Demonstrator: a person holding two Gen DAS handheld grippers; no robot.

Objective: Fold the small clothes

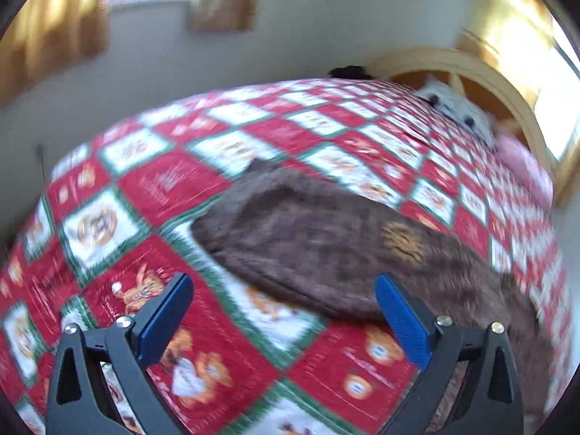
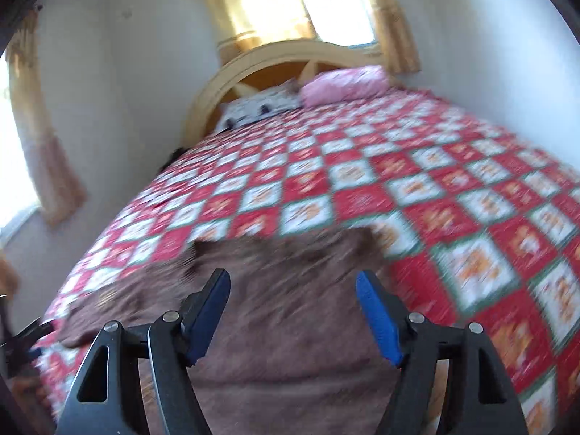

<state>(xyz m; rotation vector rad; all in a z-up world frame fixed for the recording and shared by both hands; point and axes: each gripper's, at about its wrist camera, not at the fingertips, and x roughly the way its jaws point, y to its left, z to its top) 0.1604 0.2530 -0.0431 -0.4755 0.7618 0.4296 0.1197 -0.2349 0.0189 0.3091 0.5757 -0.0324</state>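
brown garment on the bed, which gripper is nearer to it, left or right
Right. The right gripper hangs open directly above the brown garment; the left gripper is open over the quilt beside its edge.

Daylight floods through the sunlit yellow curtains (image 2: 253, 3), blowing out the window; both views are motion-blurred, smearing the red-and-white checked quilt (image 1: 174, 181), with fisheye-bent, dark-cornered edges.

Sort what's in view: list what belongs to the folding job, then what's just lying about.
Job:
brown garment, lying on the bedspread
left tool, open, empty
right tool, open, empty

Lying about:
checked bedspread
pink pillow
white patterned pillow
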